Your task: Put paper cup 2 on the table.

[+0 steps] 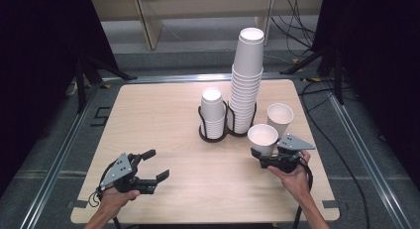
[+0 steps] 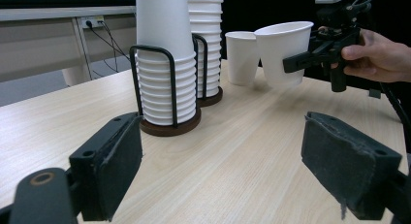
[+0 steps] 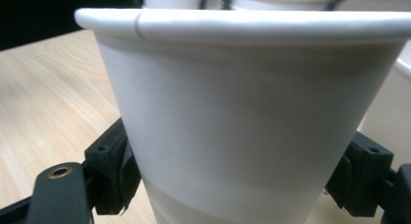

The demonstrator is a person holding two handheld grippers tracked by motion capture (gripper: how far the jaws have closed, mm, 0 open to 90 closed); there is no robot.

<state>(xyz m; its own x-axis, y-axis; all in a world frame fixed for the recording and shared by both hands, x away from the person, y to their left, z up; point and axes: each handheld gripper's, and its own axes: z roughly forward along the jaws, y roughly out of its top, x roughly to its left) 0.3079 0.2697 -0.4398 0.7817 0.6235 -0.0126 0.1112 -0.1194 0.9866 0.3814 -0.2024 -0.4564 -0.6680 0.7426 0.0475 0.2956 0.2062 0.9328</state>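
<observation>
A white paper cup [image 1: 262, 136] [image 2: 283, 52] [image 3: 242, 117] stands mouth up near the table's right side, and my right gripper [image 1: 261, 153] [image 3: 237, 185] is shut on its lower wall. Its base is at or just above the wood; I cannot tell which. A second loose cup [image 1: 280, 117] [image 2: 241, 56] stands upright just behind it. My left gripper [image 1: 156, 164] [image 2: 228, 170] hovers open over the front left of the table, with nothing between its pads [image 2: 114, 168]. The other gripper [image 2: 310, 56] shows far off in the left gripper view.
A tall stack of upside-down cups [image 1: 246, 80] [image 2: 206, 44] and a shorter stack [image 1: 213, 112] [image 2: 162, 64] stand in a black wire holder [image 1: 214, 136] at the table's middle back. Bare wood [image 1: 148, 115] spreads left of them. Cables lie on the floor beyond.
</observation>
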